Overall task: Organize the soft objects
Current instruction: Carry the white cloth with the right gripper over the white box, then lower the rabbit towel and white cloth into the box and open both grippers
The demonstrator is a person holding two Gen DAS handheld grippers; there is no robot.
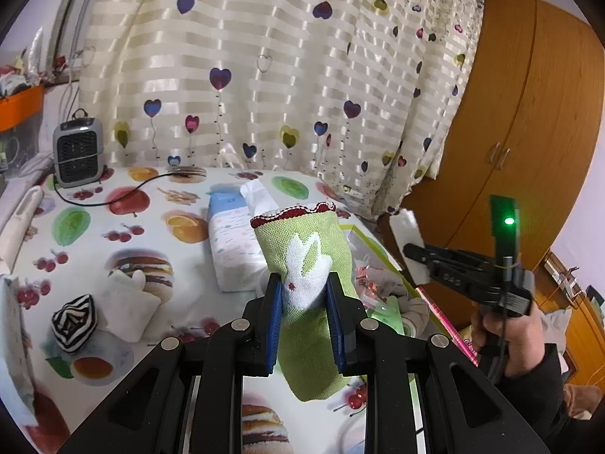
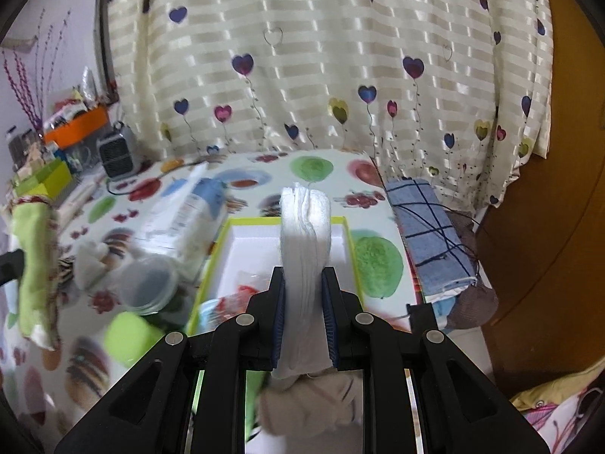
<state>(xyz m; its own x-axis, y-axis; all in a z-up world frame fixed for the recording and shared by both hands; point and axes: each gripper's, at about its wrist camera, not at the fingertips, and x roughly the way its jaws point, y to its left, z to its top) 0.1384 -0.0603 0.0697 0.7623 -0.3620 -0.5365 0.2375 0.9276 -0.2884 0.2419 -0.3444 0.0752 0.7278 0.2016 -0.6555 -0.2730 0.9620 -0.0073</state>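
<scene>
The green cloth pouch (image 1: 302, 265), with its white rabbit and red-trimmed top, stands upright between the left tongs (image 1: 304, 295), whose blue pads press in on both its sides just above the counter (image 1: 113, 234). The right tongs (image 2: 302, 295) are closed likewise on a folded white cloth (image 2: 305, 234), held on edge over the white, green-rimmed box (image 2: 245, 238).

Only the left wrist view shows the right tongs from outside, at three o'clock, gripped by a hand (image 1: 506, 336) in a dark sleeve. It also shows a striped black-and-white bundle (image 1: 75, 321) at eight o'clock beside a small white pouch (image 1: 128, 302), and a tissue pack (image 1: 234, 242) just behind the green pouch. Only the right wrist view shows a rolled blue checked cloth (image 2: 431, 234) at three o'clock, off the counter's edge.

The counter wears a fruit-and-burger print. A small grey heater (image 1: 77, 153) sits at ten o'clock, a heart-patterned curtain (image 1: 283, 68) hangs behind, and a wooden wardrobe (image 1: 529, 113) stands at two o'clock.
</scene>
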